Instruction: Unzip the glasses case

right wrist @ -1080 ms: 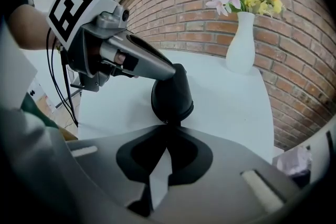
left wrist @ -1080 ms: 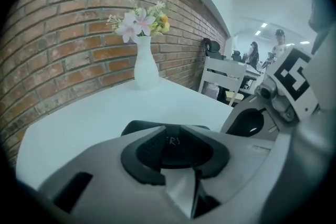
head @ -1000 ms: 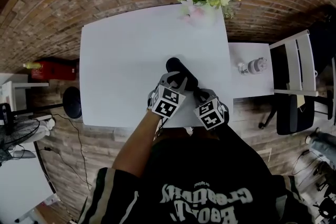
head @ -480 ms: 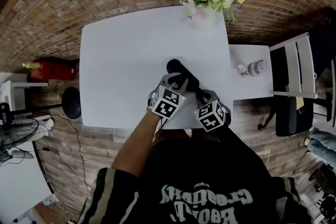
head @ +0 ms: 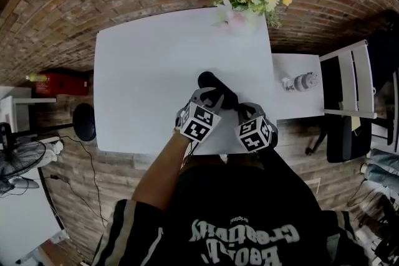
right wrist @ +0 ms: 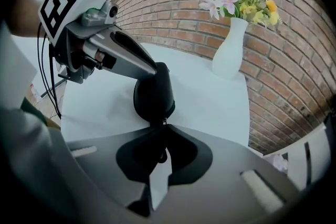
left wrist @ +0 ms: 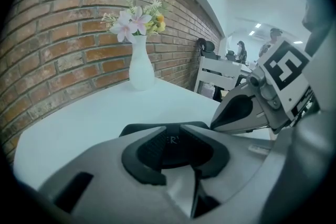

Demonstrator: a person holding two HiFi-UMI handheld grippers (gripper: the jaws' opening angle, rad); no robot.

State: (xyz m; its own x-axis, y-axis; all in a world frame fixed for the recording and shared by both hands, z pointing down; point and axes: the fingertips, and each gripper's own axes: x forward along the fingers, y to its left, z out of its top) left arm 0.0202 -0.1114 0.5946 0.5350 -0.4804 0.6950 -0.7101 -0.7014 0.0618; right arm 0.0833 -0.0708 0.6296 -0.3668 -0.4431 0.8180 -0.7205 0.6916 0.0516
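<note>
The black glasses case [head: 212, 82] lies near the front edge of the white table [head: 149, 59]. My left gripper [head: 214, 97] is shut on the near part of the case [left wrist: 169, 147], whose black textured shell fills the gap between its pads. My right gripper [head: 240, 108] is at the case's right end. In the right gripper view the case [right wrist: 154, 93] stands just past the shut jaws of the right gripper [right wrist: 164, 132], and the small zipper pull [right wrist: 162, 153] hangs pinched between them. The left gripper [right wrist: 149, 70] rests on the case's far side there.
A white vase of flowers [head: 240, 15] stands at the table's far right edge. A small white side table [head: 299, 96] with a small object and a white chair [head: 349, 78] are to the right. The table's front edge runs just under both grippers.
My right gripper has shifted a little to the right. The left gripper and the case have stayed where they were.
</note>
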